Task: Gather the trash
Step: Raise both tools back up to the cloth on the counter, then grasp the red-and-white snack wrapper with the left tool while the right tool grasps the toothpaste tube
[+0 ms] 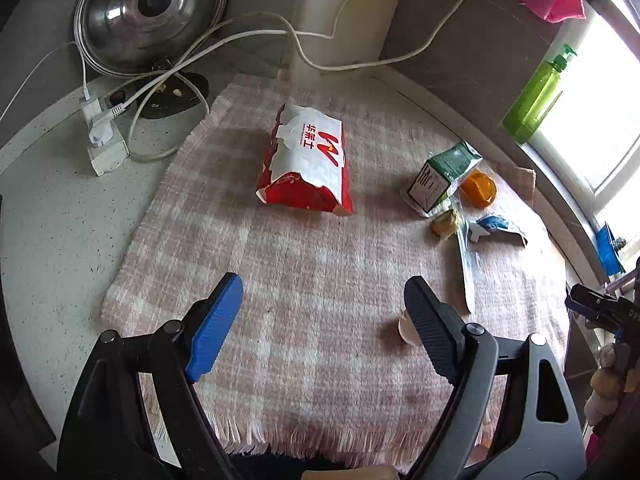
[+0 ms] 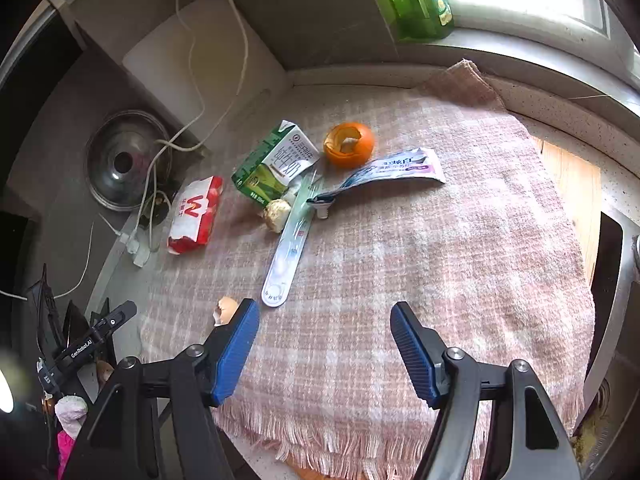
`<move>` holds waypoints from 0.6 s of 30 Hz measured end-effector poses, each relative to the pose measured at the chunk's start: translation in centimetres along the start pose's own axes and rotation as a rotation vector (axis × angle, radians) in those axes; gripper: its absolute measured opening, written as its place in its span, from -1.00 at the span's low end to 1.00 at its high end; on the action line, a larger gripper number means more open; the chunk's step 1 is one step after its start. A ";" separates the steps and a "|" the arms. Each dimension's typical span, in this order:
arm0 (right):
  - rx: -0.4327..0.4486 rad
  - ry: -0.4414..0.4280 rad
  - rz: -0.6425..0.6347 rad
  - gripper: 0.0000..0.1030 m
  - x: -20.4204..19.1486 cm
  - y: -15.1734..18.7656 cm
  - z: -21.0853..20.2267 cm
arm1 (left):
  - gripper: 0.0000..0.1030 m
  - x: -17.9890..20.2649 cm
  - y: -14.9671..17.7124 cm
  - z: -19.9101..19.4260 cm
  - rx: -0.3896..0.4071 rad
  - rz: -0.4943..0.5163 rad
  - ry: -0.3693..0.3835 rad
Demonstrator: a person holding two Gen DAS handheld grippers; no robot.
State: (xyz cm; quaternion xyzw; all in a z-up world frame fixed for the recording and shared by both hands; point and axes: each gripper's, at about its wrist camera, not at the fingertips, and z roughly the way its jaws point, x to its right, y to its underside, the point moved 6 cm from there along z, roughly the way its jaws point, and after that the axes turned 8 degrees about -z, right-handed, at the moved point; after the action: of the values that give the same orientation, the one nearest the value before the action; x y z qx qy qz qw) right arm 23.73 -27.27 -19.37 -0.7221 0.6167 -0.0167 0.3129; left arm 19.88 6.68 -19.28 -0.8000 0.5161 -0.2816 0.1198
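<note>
Trash lies on a pink checked cloth point(image 1: 304, 280) point(image 2: 440, 264). A red and white paper bag point(image 1: 308, 160) point(image 2: 194, 214) lies at the far middle. A green milk carton point(image 1: 442, 176) point(image 2: 272, 164), an orange peel point(image 1: 478, 189) point(image 2: 349, 145), a flattened tube point(image 1: 496, 228) point(image 2: 384, 172), a long clear wrapper point(image 1: 466, 268) point(image 2: 288, 248), a brownish lump point(image 1: 444, 222) point(image 2: 278, 211) and an eggshell point(image 1: 407, 326) point(image 2: 225, 309) lie together. My left gripper point(image 1: 322, 336) is open and empty above the cloth. My right gripper point(image 2: 324, 350) is open and empty, eggshell beside its left finger.
A steel pot lid point(image 1: 150, 12) point(image 2: 126, 158) leans on the back wall. A power strip point(image 1: 104, 140) with white cables sits on the counter at left. A green soap bottle point(image 1: 538, 94) stands on the window sill. A sink rim point(image 2: 616, 300) is at right.
</note>
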 end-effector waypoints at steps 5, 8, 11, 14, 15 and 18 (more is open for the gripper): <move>-0.030 -0.028 0.063 0.37 2.1 -1.7 2.2 | 0.66 -0.1 -4.3 2.8 -0.023 -0.062 0.005; -0.048 -0.048 0.100 0.37 3.0 -2.5 3.5 | 0.66 -0.2 -6.4 4.9 -0.058 -0.077 -0.003; -0.069 -0.048 0.122 0.37 3.7 -3.0 4.6 | 0.66 -0.3 -8.1 6.9 -0.097 -0.077 -0.019; -0.077 -0.055 0.128 0.37 4.1 -3.5 5.5 | 0.66 -0.3 -9.2 8.7 -0.131 -0.055 -0.055; -0.081 -0.059 0.130 0.37 4.2 -3.6 5.7 | 0.66 -0.4 -9.4 9.3 -0.144 -0.054 -0.063; -0.092 -0.079 0.150 0.37 4.4 -3.9 6.5 | 0.66 -1.0 -9.9 10.9 -0.175 -0.061 -0.089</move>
State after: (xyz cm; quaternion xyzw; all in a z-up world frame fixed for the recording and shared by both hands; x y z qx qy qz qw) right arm 30.94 -28.28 -24.35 -0.6877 0.6563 0.0635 0.3039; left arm 33.34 10.81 -23.65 -0.8344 0.5084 -0.2031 0.0636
